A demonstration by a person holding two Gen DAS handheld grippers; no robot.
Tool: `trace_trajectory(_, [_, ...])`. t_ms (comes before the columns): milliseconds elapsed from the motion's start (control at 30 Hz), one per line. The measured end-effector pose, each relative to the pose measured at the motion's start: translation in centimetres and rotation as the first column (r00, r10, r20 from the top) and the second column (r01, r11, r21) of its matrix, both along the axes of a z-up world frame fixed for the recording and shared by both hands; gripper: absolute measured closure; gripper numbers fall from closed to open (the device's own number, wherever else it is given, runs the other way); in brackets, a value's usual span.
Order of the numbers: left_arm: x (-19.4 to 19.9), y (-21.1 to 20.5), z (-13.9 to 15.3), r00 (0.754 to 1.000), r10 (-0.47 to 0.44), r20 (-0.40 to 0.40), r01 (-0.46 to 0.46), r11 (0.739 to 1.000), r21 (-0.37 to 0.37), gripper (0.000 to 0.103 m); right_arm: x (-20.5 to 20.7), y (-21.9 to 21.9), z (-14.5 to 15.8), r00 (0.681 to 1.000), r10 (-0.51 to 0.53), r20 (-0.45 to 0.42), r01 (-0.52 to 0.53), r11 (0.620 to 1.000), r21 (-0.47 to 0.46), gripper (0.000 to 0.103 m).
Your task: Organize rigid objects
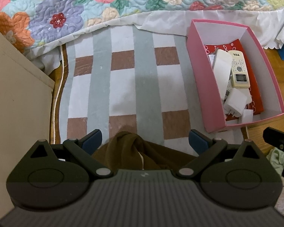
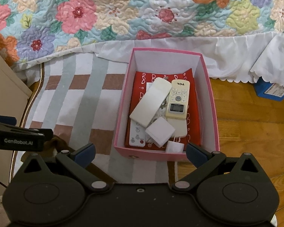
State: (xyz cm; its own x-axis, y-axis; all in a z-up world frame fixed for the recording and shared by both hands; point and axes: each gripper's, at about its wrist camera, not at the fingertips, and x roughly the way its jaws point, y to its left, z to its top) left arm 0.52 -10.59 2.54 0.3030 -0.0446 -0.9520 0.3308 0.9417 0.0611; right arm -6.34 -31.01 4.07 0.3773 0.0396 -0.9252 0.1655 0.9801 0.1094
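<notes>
A pink box [image 2: 121,117] stands on the striped rug, also in the left wrist view [image 1: 198,79]. It holds a cream TCL remote [image 2: 178,98], a white remote [image 2: 151,102], a flat white remote [image 2: 137,136], a white charger block [image 2: 160,130] and a small white plug [image 2: 174,147] on a red sheet. My right gripper [image 2: 140,152] is open and empty, just in front of the box's near wall. My left gripper [image 1: 144,139] is open and empty over the rug, left of the box, above a brown cloth [image 1: 134,151].
A striped rug [image 1: 123,87] covers a wooden floor [image 2: 246,124]. A floral quilt with a white frill [image 2: 142,19] hangs along the far side. A beige cabinet [image 1: 13,94] stands at the left. A blue box [image 2: 272,91] lies at the far right.
</notes>
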Motion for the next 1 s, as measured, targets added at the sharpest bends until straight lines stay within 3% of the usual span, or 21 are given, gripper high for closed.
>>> trace_trajectory(500, [0.9,0.9,-0.1,1.000,0.008,0.017,-0.009,0.999,0.030,0.004,0.0,-0.4,-0.2,1.000,-0.017,0.002,0.017,1.000,-0.016,0.000])
trace_trajectory(1000, [1.0,1.4,0.4,1.000,-0.002,-0.007,0.002,1.000,-0.005,0.004,0.1,-0.9,-0.3,0.999,-0.034,0.001,0.034,0.999,-0.013,0.000])
